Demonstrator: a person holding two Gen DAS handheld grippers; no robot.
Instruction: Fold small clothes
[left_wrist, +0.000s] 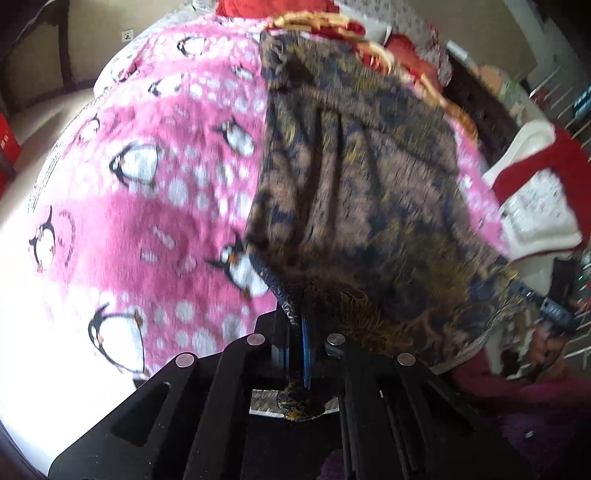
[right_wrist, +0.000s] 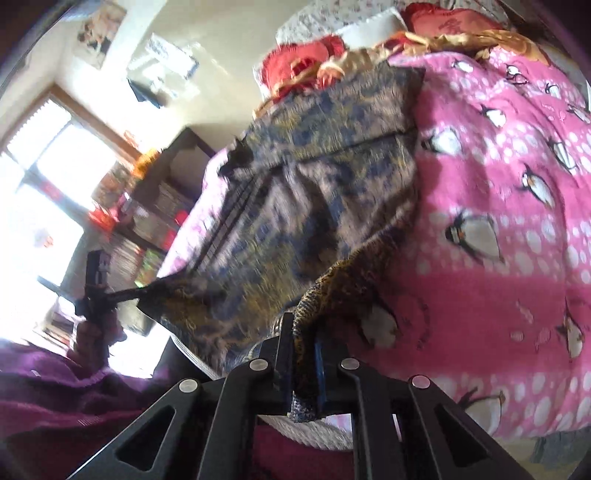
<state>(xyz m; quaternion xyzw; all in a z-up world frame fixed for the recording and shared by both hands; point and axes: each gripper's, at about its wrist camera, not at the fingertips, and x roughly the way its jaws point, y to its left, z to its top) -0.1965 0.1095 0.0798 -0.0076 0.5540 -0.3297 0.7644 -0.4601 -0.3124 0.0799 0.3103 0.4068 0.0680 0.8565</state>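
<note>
Patterned garment, dark blue/gold/tan print, is lying on the pink penguin blanket w/ its near edge being held up off the blanket. Far edge is resting by the red-and-gold pillows at the head end; long axis is running from the grippers straight away toward those pillows.

Left gripper is clamping one near corner, jaws together on cloth, a tuft of fabric poking back between the fingers. Right gripper is doing the same on the other near corner, jaws pinched on a bunched fold. In the right wrist view the left gripper is also showing, off to that view's left, w/ the garment edge stretched taut between the two. Both hands look about equally near, each at its own corner, so the coming move prob. turns on carrying the held edge forward over the body of the garment toward the pillow end. That's my read, not seen.

Around the blanket: a purple sleeve at the near side behind the left gripper; white-and-red bedding just past the blanket's edge; dark shelf unit and bright window well beyond the blanket. A woven basket-like rim seems to be sitting at the pillow end, too blurred to confirm.

Blocking: nothing lying on the garment; the pillows touching or just beside the far edge could be crowding the fold's landing spot.
</note>
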